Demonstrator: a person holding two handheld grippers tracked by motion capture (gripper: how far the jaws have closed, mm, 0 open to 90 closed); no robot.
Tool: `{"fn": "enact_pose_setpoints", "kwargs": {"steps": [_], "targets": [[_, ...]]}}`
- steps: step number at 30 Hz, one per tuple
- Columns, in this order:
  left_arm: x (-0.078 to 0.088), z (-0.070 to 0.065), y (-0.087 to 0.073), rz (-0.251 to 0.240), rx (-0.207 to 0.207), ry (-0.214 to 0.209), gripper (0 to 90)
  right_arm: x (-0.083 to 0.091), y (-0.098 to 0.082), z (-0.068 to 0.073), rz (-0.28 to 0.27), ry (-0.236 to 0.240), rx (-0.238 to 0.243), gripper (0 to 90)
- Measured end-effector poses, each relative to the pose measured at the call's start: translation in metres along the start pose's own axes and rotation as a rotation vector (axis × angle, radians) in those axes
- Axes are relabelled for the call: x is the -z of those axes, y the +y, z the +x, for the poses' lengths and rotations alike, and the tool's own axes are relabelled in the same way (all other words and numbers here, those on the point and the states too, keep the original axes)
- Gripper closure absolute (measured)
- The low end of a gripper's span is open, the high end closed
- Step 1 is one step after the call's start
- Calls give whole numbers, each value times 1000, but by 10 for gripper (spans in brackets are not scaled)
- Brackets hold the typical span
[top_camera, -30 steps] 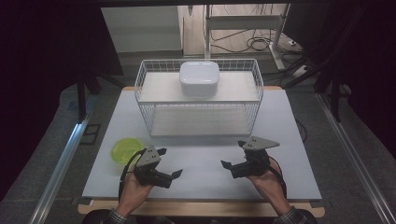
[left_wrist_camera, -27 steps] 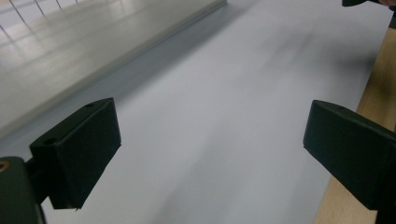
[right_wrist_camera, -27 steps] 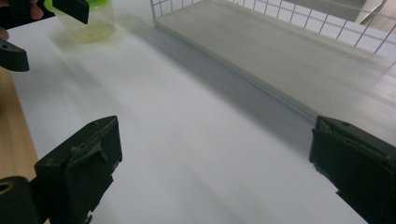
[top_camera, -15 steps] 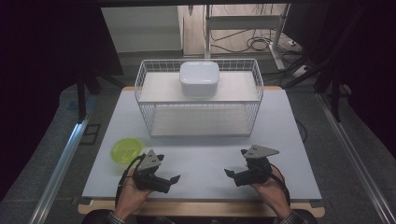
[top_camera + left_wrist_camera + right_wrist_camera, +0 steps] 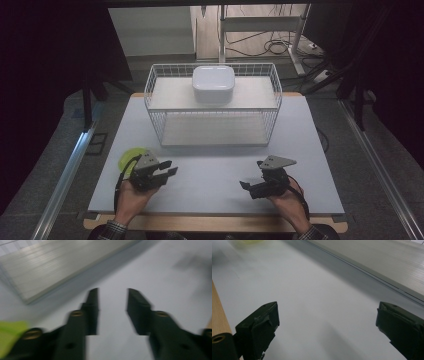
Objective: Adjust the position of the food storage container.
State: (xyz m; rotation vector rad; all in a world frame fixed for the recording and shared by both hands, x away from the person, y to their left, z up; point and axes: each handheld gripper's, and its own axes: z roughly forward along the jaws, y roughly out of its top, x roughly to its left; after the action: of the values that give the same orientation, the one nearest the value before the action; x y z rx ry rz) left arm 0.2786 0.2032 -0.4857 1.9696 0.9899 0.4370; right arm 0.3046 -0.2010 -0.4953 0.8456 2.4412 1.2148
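Note:
My left gripper [image 5: 169, 173] hovers over the white table mat [image 5: 215, 170] at the front left, beside a yellow-green round plate [image 5: 127, 157]. Its jaws have just been closing; in the left gripper view [image 5: 112, 293] a narrow gap remains with nothing in it. The plate's edge [image 5: 10, 332] shows at that view's lower left. My right gripper [image 5: 246, 186] is at the front right with its jaws wide apart and empty [image 5: 327, 315]. A white wire rack [image 5: 215, 125] stands at the back middle, and a white square container [image 5: 213, 82] sits on its top shelf.
The table's wooden front edge [image 5: 218, 320] runs just behind my right gripper's jaw. The rack's lower shelf [image 5: 387, 262] lies ahead of it. Cables and a metal stand [image 5: 260, 30] are on the floor beyond the table.
My left gripper has moved away from the person, toward the plate, and its jaws have narrowed from wide apart to a small gap. The right gripper has barely shifted.

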Motion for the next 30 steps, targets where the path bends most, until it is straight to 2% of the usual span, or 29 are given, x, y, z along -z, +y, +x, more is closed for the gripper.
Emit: {"fn": "enact_pose_setpoints", "kwargs": {"steps": [1, 2, 3, 5, 6, 7, 10, 12, 13, 14, 17, 19, 20, 23, 26, 30], "targets": [[0, 0, 0, 0, 0, 0, 810, 0, 0, 0, 0, 0, 0, 55], [9, 12, 1, -19, 30, 24, 859, -1, 0, 1, 3, 3, 2, 57], [13, 17, 1, -24, 40, 42, 890, -1, 0, 1, 3, 4, 3, 58], [21, 29, -1, -30, 60, 90, 899, -2, 0, 1, 5, 6, 1, 59], [21, 29, -1, -30, 60, 90, 899, -2, 0, 1, 5, 6, 1, 59], [28, 42, -5, -34, 85, 131, 899, -2, 0, 1, 8, 9, -2, 60], [39, 62, -13, -33, 123, 191, 899, -2, -1, 0, 7, 10, -5, 62], [46, 75, -19, -36, 151, 231, 899, -2, -1, 0, 7, 12, -8, 62], [46, 75, -19, -36, 151, 231, 900, -2, -1, 0, 7, 13, -7, 63], [52, 85, -26, -36, 175, 271, 899, -2, -1, 0, 10, 13, -7, 63], [56, 100, -35, -31, 209, 317, 899, -3, -1, 0, 13, 15, -10, 64], [57, 104, -38, -29, 220, 327, 899, -3, -1, 0, 15, 15, -8, 65], [56, 111, -44, -18, 247, 341, 899, -4, -1, 0, 18, 15, -6, 66], [52, 118, -51, 14, 268, 351, 899, -5, -1, 1, 22, 18, -4, 68], [47, 120, -53, 42, 272, 356, 899, -5, -1, 1, 28, 19, -1, 71], [44, 118, -53, 56, 266, 353, 899, -5, -1, 1, 34, 17, 1, 72]]}}
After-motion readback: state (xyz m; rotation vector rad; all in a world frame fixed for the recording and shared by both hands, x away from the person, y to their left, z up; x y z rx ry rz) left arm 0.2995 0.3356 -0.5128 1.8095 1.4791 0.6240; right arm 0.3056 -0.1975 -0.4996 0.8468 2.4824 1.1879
